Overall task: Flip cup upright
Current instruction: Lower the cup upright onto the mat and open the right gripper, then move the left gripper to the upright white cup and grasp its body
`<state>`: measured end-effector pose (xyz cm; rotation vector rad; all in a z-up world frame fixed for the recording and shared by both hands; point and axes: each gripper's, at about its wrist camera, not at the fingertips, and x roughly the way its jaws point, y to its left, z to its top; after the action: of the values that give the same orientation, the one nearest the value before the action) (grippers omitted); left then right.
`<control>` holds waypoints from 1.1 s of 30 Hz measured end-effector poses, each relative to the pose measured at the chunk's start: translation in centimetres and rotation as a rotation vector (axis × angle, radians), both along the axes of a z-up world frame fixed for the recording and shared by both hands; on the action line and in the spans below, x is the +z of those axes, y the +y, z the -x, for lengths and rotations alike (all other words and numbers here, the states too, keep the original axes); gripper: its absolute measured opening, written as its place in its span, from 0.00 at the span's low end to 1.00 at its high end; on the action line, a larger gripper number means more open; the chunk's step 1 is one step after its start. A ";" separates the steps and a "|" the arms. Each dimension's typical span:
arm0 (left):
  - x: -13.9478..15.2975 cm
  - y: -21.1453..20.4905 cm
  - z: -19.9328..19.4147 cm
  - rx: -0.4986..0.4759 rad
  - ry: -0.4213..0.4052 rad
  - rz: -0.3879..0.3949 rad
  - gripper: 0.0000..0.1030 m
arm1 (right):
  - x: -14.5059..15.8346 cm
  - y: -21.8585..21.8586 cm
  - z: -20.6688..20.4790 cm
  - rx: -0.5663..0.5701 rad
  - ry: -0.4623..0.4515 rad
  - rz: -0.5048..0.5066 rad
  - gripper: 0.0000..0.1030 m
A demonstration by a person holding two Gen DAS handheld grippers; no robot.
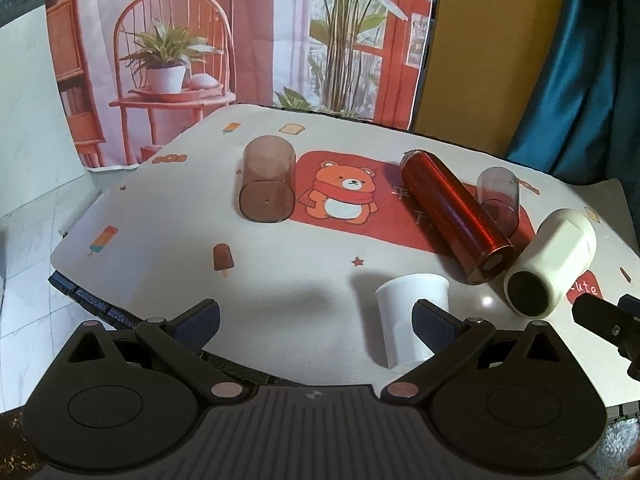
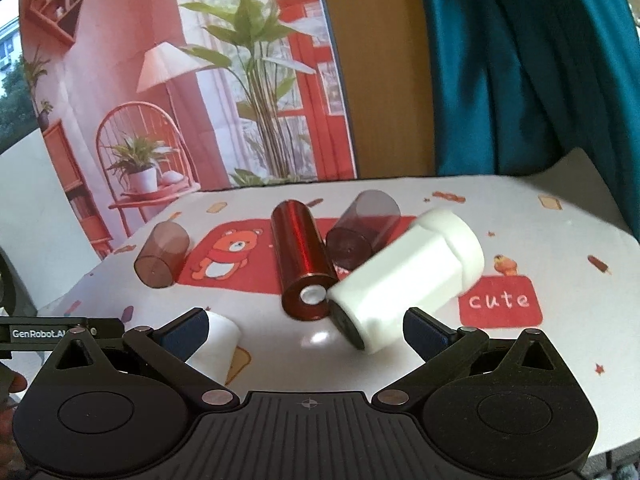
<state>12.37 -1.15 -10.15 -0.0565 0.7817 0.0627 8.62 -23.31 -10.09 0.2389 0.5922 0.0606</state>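
Observation:
Several cups lie on their sides on the bear-print tablecloth (image 1: pixel 280 264). A white paper cup (image 1: pixel 404 320) lies near the front edge, just left of my left gripper's right fingertip. My left gripper (image 1: pixel 316 320) is open and empty above the edge. A white flask (image 2: pixel 404 276) lies between the open fingers of my right gripper (image 2: pixel 306 330), its dark base toward me; the pads do not touch it. A red metallic tumbler (image 2: pixel 302 260), a brown translucent cup (image 2: pixel 162 256) and a darker translucent cup (image 2: pixel 362 232) also lie down.
The tumbler (image 1: pixel 456 216), flask (image 1: pixel 548 264), brown cup (image 1: pixel 268 184) and clear cup (image 1: pixel 498 196) also show in the left wrist view. A printed backdrop (image 1: pixel 240 40) and teal curtain (image 2: pixel 520 60) stand behind the table. The right gripper's edge (image 1: pixel 608 320) shows at far right.

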 end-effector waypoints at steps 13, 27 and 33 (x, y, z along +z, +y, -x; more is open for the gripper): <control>-0.6 -0.9 -0.5 -0.021 0.030 -0.031 1.00 | -0.8 -1.1 0.6 -0.028 -0.021 0.057 1.00; -2.2 -3.8 -4.6 -0.126 0.147 -0.028 1.00 | -2.5 -2.1 -0.7 -0.033 0.014 0.034 1.00; -3.5 -5.3 -6.7 -0.141 0.187 -0.030 0.98 | -2.5 -1.9 -0.7 -0.027 0.010 0.048 1.00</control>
<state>19.10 -6.41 -13.62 0.0332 0.9694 -0.0549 9.28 -25.22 -12.59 0.2007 0.6001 0.0195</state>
